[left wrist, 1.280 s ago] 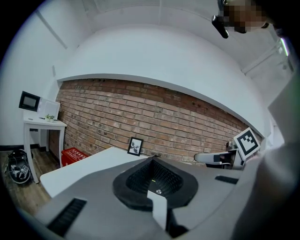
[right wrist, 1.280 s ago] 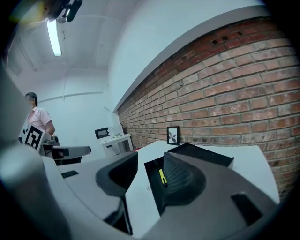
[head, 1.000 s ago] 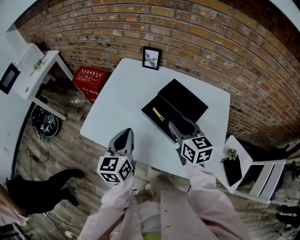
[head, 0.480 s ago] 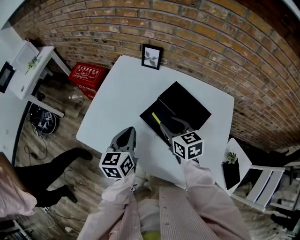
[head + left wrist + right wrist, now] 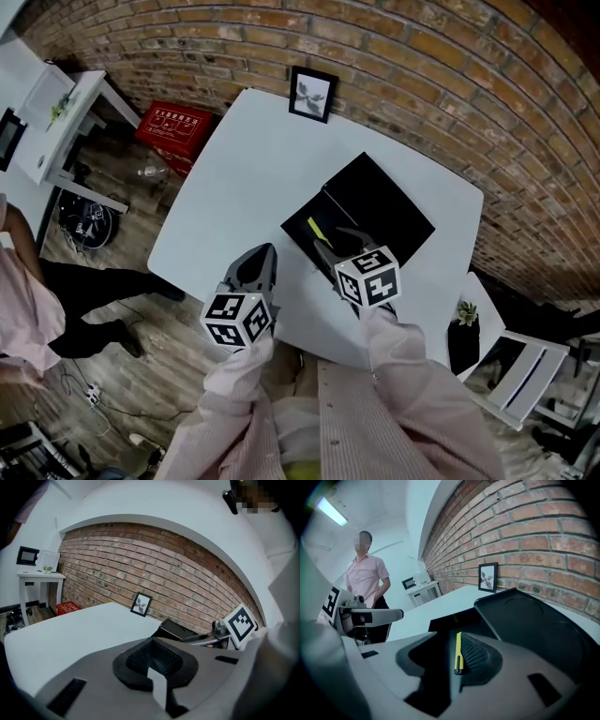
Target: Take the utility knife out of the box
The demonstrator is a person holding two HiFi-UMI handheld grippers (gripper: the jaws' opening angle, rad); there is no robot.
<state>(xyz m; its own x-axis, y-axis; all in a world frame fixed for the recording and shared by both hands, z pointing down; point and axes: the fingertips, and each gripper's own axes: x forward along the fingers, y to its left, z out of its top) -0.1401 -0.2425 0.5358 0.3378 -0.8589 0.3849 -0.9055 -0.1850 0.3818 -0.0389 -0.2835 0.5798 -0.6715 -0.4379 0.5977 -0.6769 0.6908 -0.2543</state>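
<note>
An open black box [image 5: 296, 228] sits on the white table [image 5: 234, 187], with its lid [image 5: 380, 202] lying flat behind it. The yellow utility knife [image 5: 316, 230] lies inside the box. My right gripper [image 5: 328, 242] hangs over the box's near edge, open. In the right gripper view the knife [image 5: 458, 654] shows in the gap between the jaws, close to the right pad [image 5: 477, 656], not clamped. My left gripper [image 5: 260, 260] is over the table's front left of the box, shut and holding nothing. The left gripper [image 5: 157, 670] points across the bare tabletop.
A framed picture [image 5: 312, 94] leans on the brick wall at the table's far edge. On the floor to the left are a red crate [image 5: 175, 141] and a white desk [image 5: 56, 108]. A person [image 5: 365, 581] stands at left. A small potted plant [image 5: 466, 314] is at right.
My right gripper has moved left and forward, from the box's near right corner to over the knife. The left gripper has stayed put. The person at left has walked closer.
</note>
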